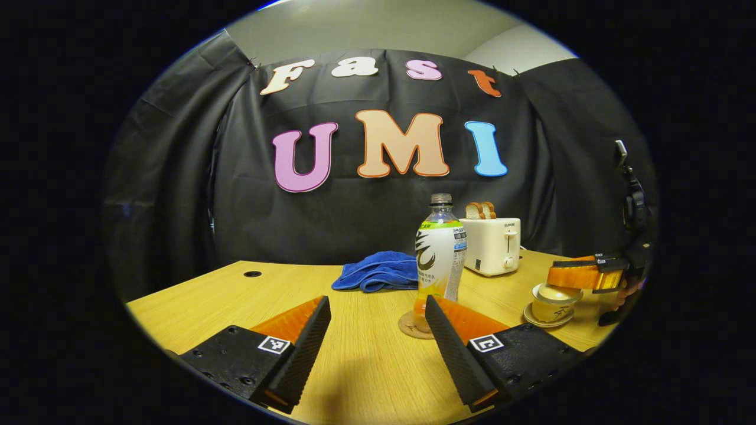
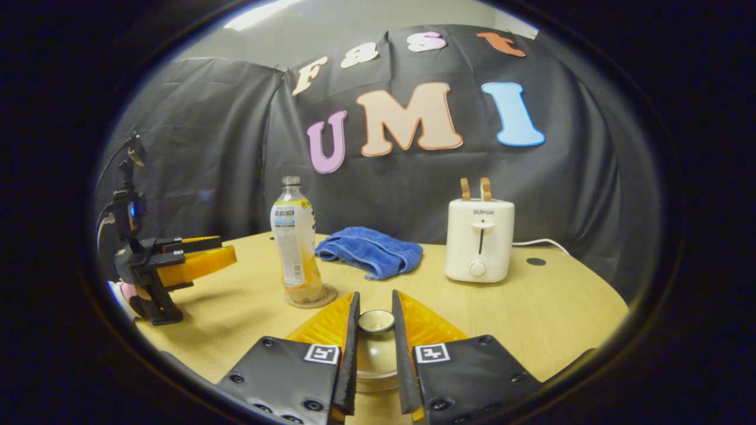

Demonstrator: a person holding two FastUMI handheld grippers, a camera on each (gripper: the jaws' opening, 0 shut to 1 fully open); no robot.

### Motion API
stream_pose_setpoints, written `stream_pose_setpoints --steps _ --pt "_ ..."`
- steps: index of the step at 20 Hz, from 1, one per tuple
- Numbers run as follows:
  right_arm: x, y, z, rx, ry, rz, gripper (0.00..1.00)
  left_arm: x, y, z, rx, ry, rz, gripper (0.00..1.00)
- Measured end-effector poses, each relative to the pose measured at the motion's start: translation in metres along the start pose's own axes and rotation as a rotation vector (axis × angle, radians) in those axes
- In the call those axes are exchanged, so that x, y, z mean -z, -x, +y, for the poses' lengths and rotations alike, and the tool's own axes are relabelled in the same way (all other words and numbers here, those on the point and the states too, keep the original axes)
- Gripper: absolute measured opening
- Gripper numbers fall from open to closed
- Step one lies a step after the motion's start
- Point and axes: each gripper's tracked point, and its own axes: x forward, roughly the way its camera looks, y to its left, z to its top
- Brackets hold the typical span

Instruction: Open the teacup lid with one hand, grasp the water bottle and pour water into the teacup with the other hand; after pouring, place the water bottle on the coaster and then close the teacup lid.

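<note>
- The teacup (image 1: 552, 307) stands on a small saucer (image 1: 548, 321) on the right side of the wooden tabletop (image 1: 366, 366), with its lid (image 2: 376, 320) on top.
- In the right gripper view the lid's small round knob sits between the two fingers of the right claw (image 2: 376, 321). The fingers are drawn close in on either side of it; whether both pads press on it I cannot tell.
- In the left gripper view the right claw (image 1: 576, 276) shows from the side, orange and black, level just above the cup.
- The water bottle (image 1: 440, 254) stands upright on a round coaster (image 1: 413, 326), left of the teacup and a little farther back. It is capless, and pale liquid fills its lower part.
- The left claw (image 1: 378, 316) is wide open and holds nothing. Its fingers point over the tabletop toward the bottle from the near side, apart from it.
- In the right gripper view the left claw (image 2: 227, 255) shows at the far left, level above the tabletop, well apart from the bottle (image 2: 295, 248).
- A crumpled blue towel (image 2: 371, 251) lies behind the bottle, toward the far edge.
- A white toaster (image 2: 479, 248) with two bread slices (image 2: 474, 189) sticking up stands at the far right, and its white cord (image 2: 540, 242) trails off to the right.
</note>
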Motion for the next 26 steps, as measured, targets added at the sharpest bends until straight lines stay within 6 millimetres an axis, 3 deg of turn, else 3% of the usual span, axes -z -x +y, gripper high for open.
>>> stream_pose_setpoints --steps 8,12,19,24,26 --pt "0.003 0.003 0.003 0.000 -0.002 0.022 0.33 0.001 0.000 0.001 0.004 0.000 -0.001 0.94" --pt "-0.001 0.008 0.000 0.016 -0.001 -0.001 0.38 0.002 0.000 0.002 0.004 0.000 -0.001 0.94" --pt "-0.012 0.014 -0.009 0.065 -0.016 -0.083 0.70 0.002 0.000 0.004 -0.002 -0.002 -0.001 0.94" --pt "-0.019 0.036 -0.028 0.188 -0.021 -0.153 0.94 0.002 0.000 0.010 -0.039 -0.004 0.000 0.94" --pt "-0.018 0.044 -0.030 0.212 -0.022 -0.155 0.94 0.002 0.001 0.013 -0.049 -0.005 0.001 0.94"
